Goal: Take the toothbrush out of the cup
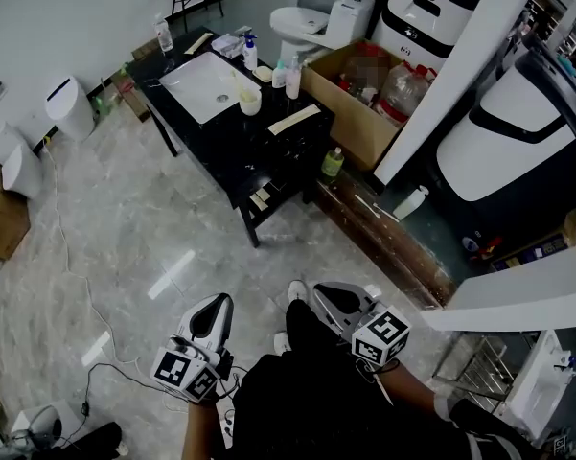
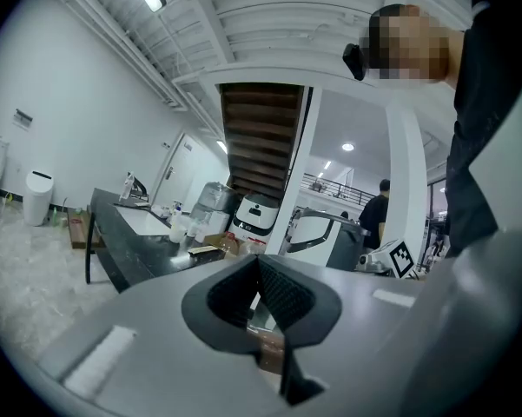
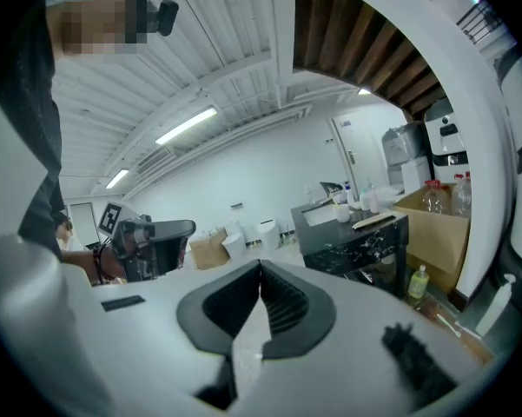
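Observation:
A pale cup [image 1: 250, 101] stands on the black vanity counter [image 1: 232, 151] beside the white sink basin [image 1: 204, 86], far across the floor from me. A thin stick, probably the toothbrush [image 1: 238, 85], leans out of it; it is too small to be sure. The same cup [image 3: 341, 213] is tiny in the right gripper view. My left gripper [image 1: 217, 307] and right gripper [image 1: 328, 293] hang low near the person's body, well short of the counter. Both are shut with nothing between them, jaws pressed together in the left gripper [image 2: 259, 264] and right gripper [image 3: 261, 273] views.
Bottles [image 1: 250, 52] cluster at the counter's far side. An open cardboard box [image 1: 357, 113] stands right of it, a green bottle [image 1: 333, 163] on the floor below. A toilet [image 1: 300, 23], white bins [image 1: 67, 106] and floor cables [image 1: 105, 357] surround the marble floor.

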The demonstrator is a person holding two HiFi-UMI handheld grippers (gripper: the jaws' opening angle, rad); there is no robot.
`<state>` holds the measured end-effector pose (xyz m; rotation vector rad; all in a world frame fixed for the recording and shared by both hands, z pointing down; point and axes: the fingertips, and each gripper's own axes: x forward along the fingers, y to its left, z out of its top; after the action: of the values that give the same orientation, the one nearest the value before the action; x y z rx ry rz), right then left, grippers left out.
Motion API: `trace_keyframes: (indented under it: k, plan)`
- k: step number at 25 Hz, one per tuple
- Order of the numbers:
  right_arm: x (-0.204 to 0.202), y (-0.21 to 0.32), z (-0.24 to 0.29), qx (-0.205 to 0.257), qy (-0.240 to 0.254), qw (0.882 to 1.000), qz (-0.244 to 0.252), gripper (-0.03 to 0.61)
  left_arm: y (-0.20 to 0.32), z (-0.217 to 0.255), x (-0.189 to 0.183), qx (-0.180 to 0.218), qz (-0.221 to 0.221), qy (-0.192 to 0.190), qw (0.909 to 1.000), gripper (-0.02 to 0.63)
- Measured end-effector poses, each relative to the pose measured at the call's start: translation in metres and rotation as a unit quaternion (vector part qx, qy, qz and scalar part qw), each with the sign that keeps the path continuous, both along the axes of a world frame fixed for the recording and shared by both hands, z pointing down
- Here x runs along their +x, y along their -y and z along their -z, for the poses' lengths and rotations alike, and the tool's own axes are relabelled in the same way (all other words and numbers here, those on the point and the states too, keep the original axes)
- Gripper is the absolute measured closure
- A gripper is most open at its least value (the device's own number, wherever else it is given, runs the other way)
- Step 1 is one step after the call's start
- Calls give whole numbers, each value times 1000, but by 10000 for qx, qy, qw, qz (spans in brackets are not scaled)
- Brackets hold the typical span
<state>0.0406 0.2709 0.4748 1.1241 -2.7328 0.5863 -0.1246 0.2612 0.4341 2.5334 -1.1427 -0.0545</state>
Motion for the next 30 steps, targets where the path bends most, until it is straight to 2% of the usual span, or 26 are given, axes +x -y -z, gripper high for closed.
trace_keyframes:
  k: [13, 18, 30]
  plan:
    - [17, 103, -7, -127, 141, 9997, 165, 566, 103, 4, 25, -62, 31, 152, 9999, 604]
    - [26, 147, -9, -131, 268, 9993, 240, 566, 142, 0, 42, 47, -64, 565, 9984, 604]
    - [64, 213, -14, -138, 419, 9984, 349, 566, 206, 15, 87, 41, 37, 586, 9983, 604]
